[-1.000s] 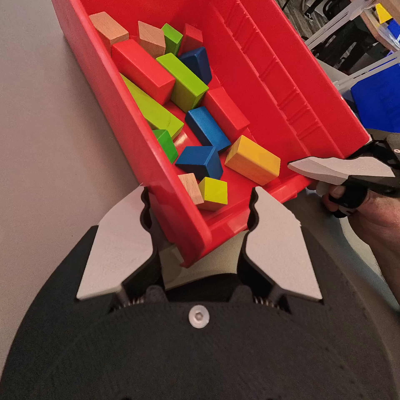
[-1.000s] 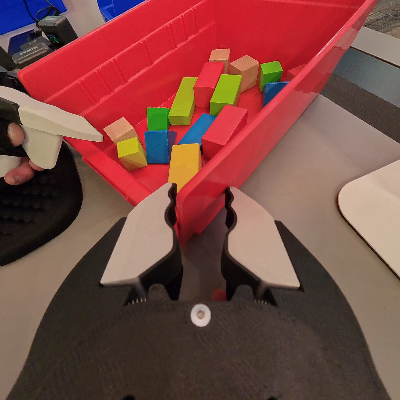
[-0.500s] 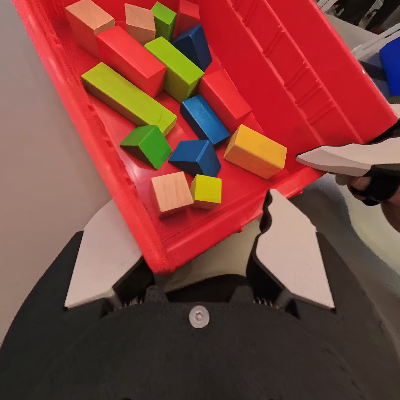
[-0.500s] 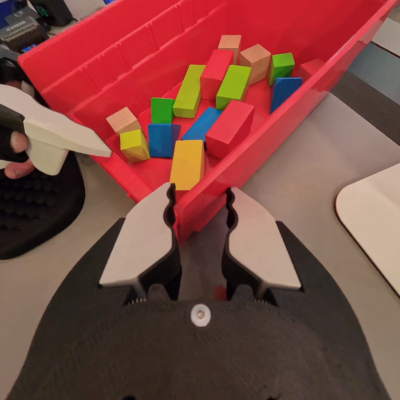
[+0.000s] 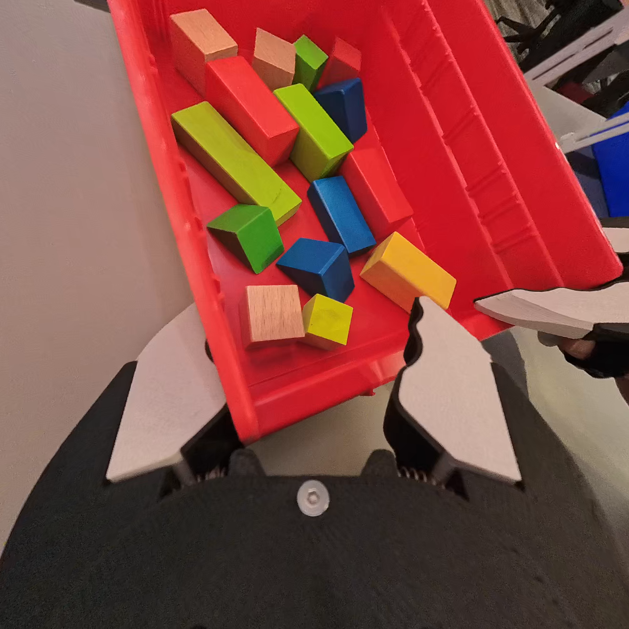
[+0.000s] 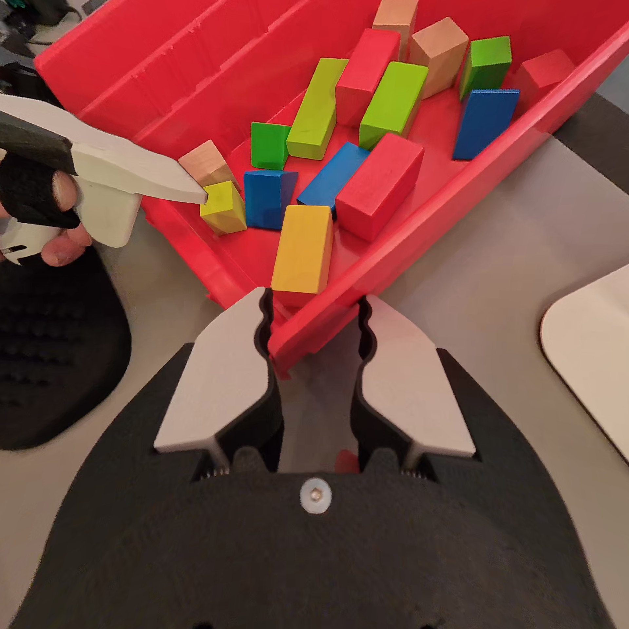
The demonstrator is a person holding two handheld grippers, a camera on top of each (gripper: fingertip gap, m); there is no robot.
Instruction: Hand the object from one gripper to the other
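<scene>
A red plastic bin (image 5: 510, 136) holds several coloured wooden blocks, among them a yellow block (image 5: 408, 272), a yellow-green cube (image 5: 326, 320) and a plain wooden cube (image 5: 272, 311). My left gripper (image 5: 309, 303) is wide open and straddles one near corner of the bin, with one finger outside the long wall and one over the end wall. In the right wrist view one of its fingers (image 6: 143, 170) reaches to the yellow-green cube (image 6: 223, 207). My right gripper (image 6: 315, 296) is shut on the other near corner of the bin (image 6: 170, 68). Its finger (image 5: 544, 306) also shows in the left wrist view.
A grey table (image 5: 68, 238) lies under the bin. A white board (image 6: 595, 340) lies to the right and a black dimpled mat (image 6: 51, 340) to the left. Blue bins and a white rack (image 5: 612, 177) stand beyond the red bin.
My left jaws opened wider and let go of the bin's corner. The left gripper then moved forward over the bin's end. The right gripper kept its hold on its corner.
</scene>
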